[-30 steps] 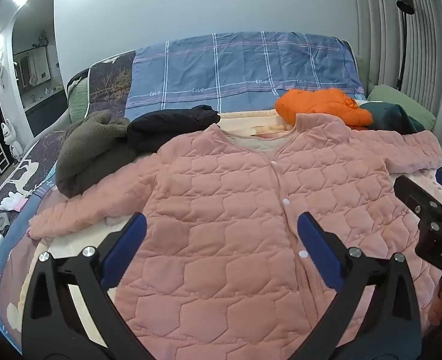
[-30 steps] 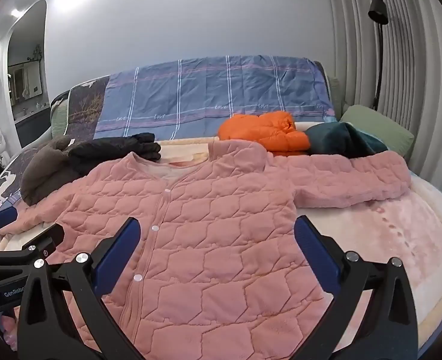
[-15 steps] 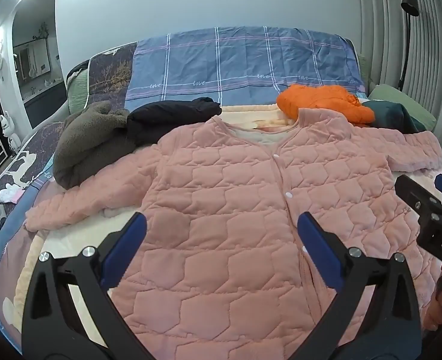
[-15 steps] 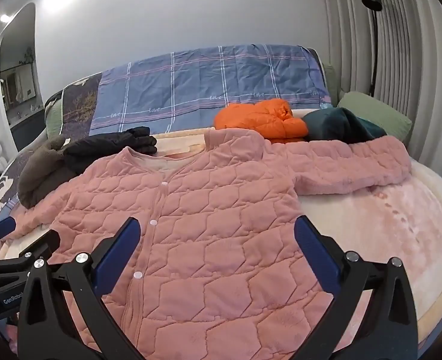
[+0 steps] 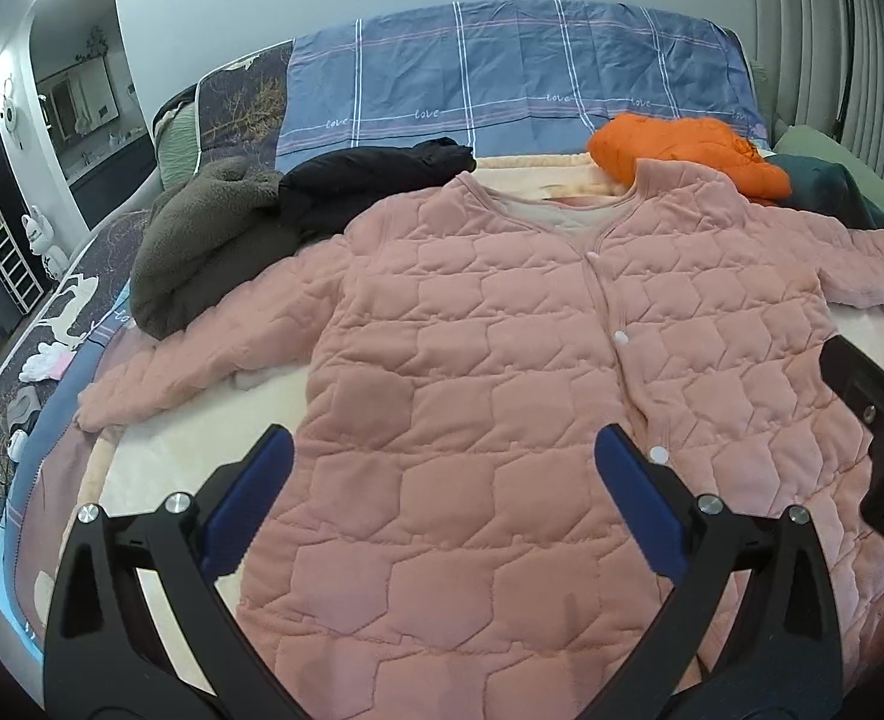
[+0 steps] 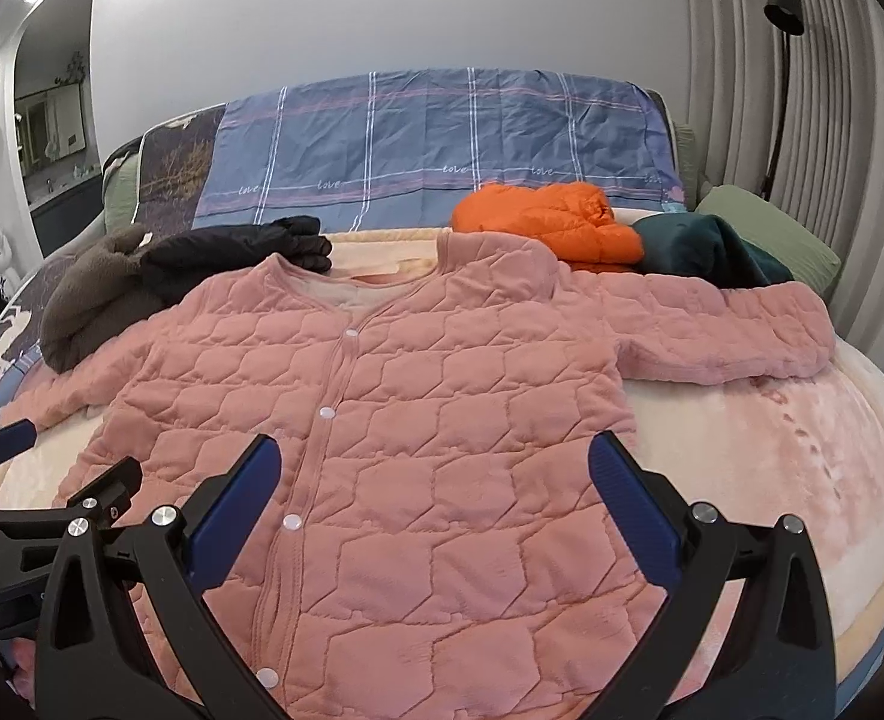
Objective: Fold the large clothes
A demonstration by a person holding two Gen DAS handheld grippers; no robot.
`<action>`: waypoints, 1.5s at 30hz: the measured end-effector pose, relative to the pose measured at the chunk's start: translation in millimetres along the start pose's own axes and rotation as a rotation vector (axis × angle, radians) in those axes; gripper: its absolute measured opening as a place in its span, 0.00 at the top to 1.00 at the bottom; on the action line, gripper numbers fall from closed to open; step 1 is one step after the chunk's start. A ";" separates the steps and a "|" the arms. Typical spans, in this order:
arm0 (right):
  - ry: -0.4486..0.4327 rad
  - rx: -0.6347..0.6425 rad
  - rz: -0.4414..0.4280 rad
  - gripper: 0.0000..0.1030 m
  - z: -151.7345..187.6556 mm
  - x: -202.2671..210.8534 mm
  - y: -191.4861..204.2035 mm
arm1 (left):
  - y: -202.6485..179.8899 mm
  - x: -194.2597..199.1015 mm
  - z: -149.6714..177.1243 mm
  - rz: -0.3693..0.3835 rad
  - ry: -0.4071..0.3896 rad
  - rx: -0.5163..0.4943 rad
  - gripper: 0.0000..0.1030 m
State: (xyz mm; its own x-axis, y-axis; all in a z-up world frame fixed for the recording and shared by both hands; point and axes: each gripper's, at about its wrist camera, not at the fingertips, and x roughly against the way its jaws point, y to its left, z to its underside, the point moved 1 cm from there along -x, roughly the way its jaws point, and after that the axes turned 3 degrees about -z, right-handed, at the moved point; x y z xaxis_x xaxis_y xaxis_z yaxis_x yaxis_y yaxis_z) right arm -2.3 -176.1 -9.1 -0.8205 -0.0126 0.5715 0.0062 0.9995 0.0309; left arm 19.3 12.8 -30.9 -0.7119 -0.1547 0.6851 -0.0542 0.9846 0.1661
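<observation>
1. Jacket (image 5: 502, 360): pink, quilted, spread flat and front-up on the bed (image 6: 802, 480), filling the centre of both views; front buttoned, both sleeves stretched outward
2. Left gripper (image 5: 442, 462): lower centre of the left view, jaws spread wide, holding nothing, above the jacket's lower half
3. Right gripper (image 6: 436, 468): lower centre of the right view, jaws spread wide, holding nothing, above the jacket's lower right part
4. Other garments lie beyond the jacket: brown fleece (image 5: 202, 240) and black coat (image 5: 358, 180) at upper left, orange jacket (image 6: 550, 222) and teal cloth (image 6: 706, 252) at upper right
5. Blue checked sheet (image 6: 442, 138) covers the headboard
</observation>
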 end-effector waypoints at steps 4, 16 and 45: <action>0.006 0.004 0.005 0.01 0.5 -1.9 1.3 | 0.1 -0.1 0.2 -0.002 0.002 0.003 0.02; 0.029 0.010 0.017 0.01 3.2 -7.2 3.3 | 0.3 -0.5 1.8 -0.023 -0.004 -0.013 0.02; 0.058 0.008 0.024 0.01 7.4 -13.0 3.2 | -3.9 -22.5 9.3 0.098 0.157 0.031 0.02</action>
State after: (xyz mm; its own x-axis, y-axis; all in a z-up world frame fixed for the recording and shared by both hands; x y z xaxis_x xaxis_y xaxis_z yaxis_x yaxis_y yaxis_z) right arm 4.1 -172.5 -22.6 -0.7856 0.0096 0.6186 0.0205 0.9997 0.0106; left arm 29.0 13.2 -53.5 -0.5966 -0.0665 0.7998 -0.0136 0.9973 0.0727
